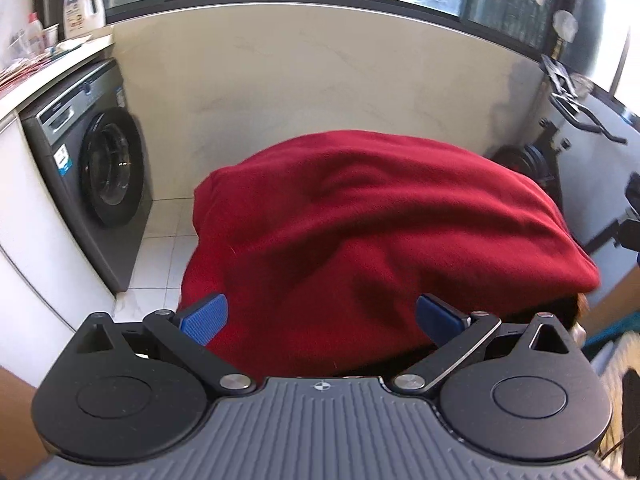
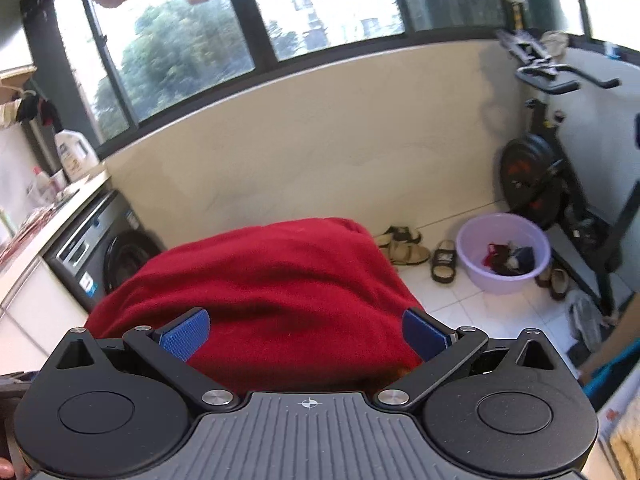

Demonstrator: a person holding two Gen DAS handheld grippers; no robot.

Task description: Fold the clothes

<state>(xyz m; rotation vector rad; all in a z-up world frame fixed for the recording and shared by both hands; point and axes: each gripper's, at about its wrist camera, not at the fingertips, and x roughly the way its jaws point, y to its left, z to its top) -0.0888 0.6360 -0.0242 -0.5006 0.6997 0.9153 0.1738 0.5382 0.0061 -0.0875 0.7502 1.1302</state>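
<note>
Red fleece garment (image 1: pixel 360 220), folded and mounded.
Spread wide just above it, nothing pinched: left gripper (image 1: pixel 322 318), right gripper (image 2: pixel 306 332).

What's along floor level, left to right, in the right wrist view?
Washing machine → red garment → sandals → lavender basin holding small clothes → exercise bike.
</note>
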